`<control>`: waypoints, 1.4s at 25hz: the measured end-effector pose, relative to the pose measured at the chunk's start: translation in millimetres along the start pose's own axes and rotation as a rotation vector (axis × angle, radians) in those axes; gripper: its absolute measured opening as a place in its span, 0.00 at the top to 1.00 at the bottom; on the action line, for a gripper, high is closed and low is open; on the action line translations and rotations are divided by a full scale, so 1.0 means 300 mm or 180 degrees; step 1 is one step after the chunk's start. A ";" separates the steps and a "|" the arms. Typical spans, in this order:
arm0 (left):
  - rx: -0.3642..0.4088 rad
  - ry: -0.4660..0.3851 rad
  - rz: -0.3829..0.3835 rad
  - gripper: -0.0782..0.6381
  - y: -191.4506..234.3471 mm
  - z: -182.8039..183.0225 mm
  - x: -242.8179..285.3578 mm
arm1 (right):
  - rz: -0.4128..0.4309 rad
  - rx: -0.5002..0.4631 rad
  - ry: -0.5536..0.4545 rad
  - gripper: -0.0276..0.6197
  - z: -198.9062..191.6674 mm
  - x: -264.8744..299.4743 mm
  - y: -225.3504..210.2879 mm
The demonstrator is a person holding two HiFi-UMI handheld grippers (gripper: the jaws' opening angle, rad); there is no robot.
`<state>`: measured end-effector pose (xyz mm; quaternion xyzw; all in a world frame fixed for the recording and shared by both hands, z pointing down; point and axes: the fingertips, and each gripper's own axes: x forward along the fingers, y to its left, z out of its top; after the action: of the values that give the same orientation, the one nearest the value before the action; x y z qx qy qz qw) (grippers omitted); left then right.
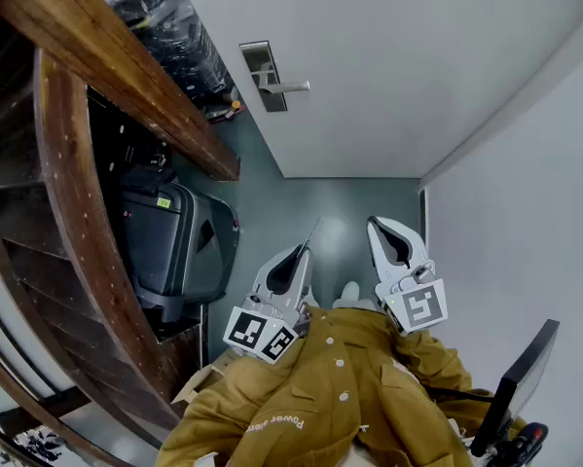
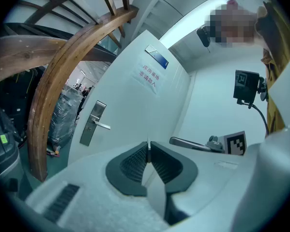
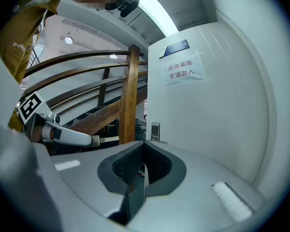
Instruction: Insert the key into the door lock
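The white door (image 1: 388, 56) stands ahead with its metal lock plate and lever handle (image 1: 265, 76) at its left side. My left gripper (image 1: 306, 249) is shut on a thin key (image 1: 313, 230) whose blade sticks out past the tips toward the door. In the left gripper view the key (image 2: 148, 145) shows as a thin sliver pinched between the pads, with the lock plate (image 2: 93, 123) well off to the left and far away. My right gripper (image 1: 375, 224) is beside it, shut and empty. In the right gripper view the lock plate (image 3: 155, 131) lies just above the closed tips (image 3: 144, 145).
A curved wooden stair stringer (image 1: 72, 193) runs down the left, with a black suitcase (image 1: 174, 236) under it. Plastic-wrapped goods (image 1: 169, 27) stand left of the door. A white wall (image 1: 525, 222) closes the right side. A paper sign (image 2: 149, 76) hangs on the door.
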<state>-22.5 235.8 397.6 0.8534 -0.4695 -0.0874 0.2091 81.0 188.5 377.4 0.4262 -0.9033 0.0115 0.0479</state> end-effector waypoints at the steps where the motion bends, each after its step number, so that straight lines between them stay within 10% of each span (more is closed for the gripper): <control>1: -0.0002 -0.0001 0.0000 0.86 0.002 0.001 0.000 | -0.0002 0.0003 -0.0017 0.95 0.003 0.002 0.001; 35: -0.0255 0.0063 -0.0117 0.86 0.317 0.100 -0.044 | -0.0366 0.0005 0.0099 0.95 0.000 0.238 0.067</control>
<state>-112.8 193.7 411.7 0.8536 -0.4477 -0.1015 0.2461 20.3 146.5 384.6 0.4771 -0.8765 0.0160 0.0621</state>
